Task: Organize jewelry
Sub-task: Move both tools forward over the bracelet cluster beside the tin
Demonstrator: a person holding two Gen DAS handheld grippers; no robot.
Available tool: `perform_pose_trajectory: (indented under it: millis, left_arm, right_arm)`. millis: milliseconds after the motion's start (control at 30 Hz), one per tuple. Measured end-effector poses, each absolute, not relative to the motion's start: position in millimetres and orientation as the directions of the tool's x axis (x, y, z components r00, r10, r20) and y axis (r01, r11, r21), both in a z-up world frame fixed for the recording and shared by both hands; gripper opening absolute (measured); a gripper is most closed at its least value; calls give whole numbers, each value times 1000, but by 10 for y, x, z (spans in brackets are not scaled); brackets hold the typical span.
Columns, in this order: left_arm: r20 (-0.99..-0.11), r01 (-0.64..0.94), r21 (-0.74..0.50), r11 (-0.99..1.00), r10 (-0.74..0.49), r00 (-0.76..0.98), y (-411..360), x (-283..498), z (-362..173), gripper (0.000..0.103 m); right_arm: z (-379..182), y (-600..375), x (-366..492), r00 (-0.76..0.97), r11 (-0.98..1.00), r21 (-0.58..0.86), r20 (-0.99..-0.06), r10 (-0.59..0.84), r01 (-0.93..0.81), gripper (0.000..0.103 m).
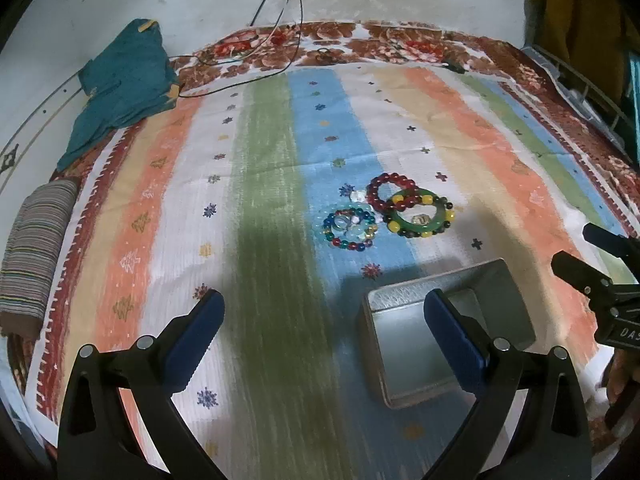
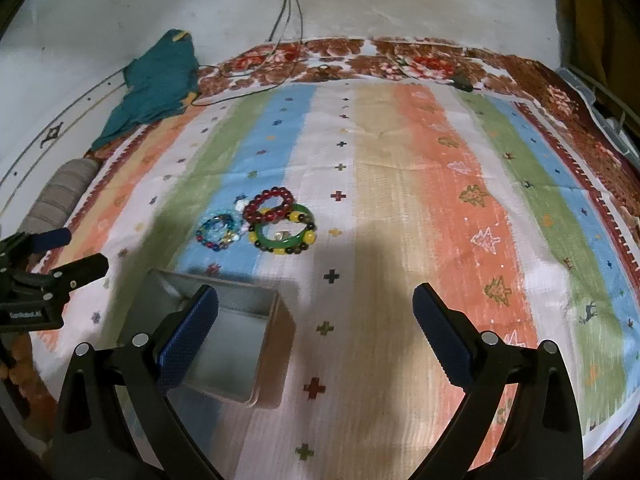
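Several bracelets lie in a cluster on the striped cloth: a red bead bracelet point(image 1: 391, 194) point(image 2: 269, 205), a green bangle with yellow and dark beads point(image 1: 420, 216) point(image 2: 285, 235), and a blue multicolour bead bracelet point(image 1: 351, 229) point(image 2: 219, 233). A small ring point(image 1: 419, 220) lies inside the bangle. An open, empty grey box point(image 1: 404, 354) point(image 2: 232, 356) stands nearer than the cluster. My left gripper point(image 1: 324, 340) is open and empty, left of the box. My right gripper point(image 2: 316, 334) is open and empty, right of the box. Each gripper shows at the other view's edge point(image 1: 592, 264) point(image 2: 60, 256).
The striped cloth point(image 1: 264, 200) point(image 2: 400, 184) covers a floral blanket. A teal garment point(image 1: 124, 88) point(image 2: 156, 84) and a striped roll point(image 1: 36, 264) point(image 2: 64, 192) lie at the far left. Cables point(image 1: 280, 20) point(image 2: 288, 20) hang down the wall onto the blanket.
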State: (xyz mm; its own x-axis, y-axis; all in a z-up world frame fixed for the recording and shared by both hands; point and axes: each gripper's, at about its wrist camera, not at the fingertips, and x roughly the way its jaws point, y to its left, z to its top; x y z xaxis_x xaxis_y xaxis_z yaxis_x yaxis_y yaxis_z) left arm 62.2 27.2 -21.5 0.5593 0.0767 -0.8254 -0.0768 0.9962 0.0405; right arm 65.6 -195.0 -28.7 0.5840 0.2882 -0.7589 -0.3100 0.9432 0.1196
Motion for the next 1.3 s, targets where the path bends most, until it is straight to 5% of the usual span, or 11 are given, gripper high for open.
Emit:
perform_pose_trajectory:
  millis: [1300]
  left_arm:
    - [-903,-193,-73,978,17,429,647,1469,-808,97]
  right_arm:
    - [-571,-1713,1594,514,948,167,-808,288,-269,99]
